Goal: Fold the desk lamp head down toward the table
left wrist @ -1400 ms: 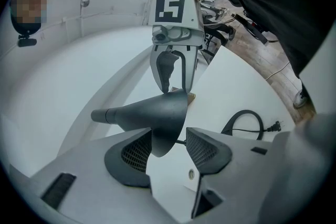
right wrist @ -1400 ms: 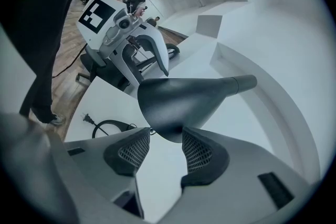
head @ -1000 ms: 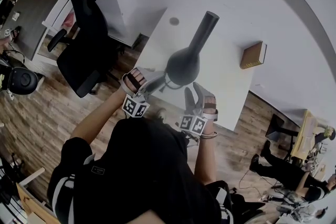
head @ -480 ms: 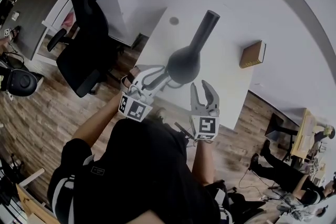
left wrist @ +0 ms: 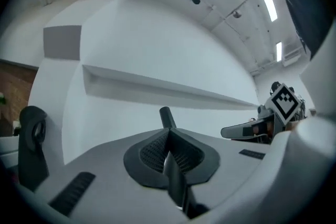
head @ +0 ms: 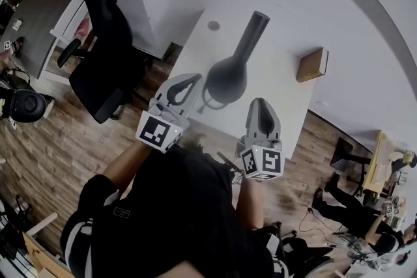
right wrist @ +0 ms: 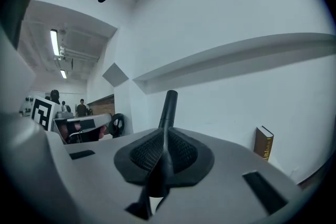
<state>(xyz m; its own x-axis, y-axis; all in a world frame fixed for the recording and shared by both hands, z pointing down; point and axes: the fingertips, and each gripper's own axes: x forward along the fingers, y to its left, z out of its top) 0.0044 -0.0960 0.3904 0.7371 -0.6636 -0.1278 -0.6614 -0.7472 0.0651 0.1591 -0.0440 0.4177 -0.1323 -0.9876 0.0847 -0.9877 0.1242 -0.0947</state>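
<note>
The black desk lamp (head: 227,80) stands on the white table (head: 280,107), its wide body near the front and its slim stem (head: 254,28) reaching toward the back. My left gripper (head: 191,80) hovers just left of the lamp body, shut with nothing in it. My right gripper (head: 259,103) hangs to the right of the body, its jaws closing with nothing between them and the pads all but together. Neither touches the lamp. Beyond the shut pads, the stem pokes up in the left gripper view (left wrist: 167,115) and the right gripper view (right wrist: 169,105).
A brown book (head: 311,65) stands near the table's right edge, also seen as the book (right wrist: 263,141). A black office chair (head: 104,55) sits left of the table. A small round hole (head: 214,25) marks the tabletop's back. Wooden floor surrounds the table.
Both grippers have risen and rolled so that their marker cubes face the head camera. Their jaws, open beside the lamp body a second ago, have closed on nothing.
</note>
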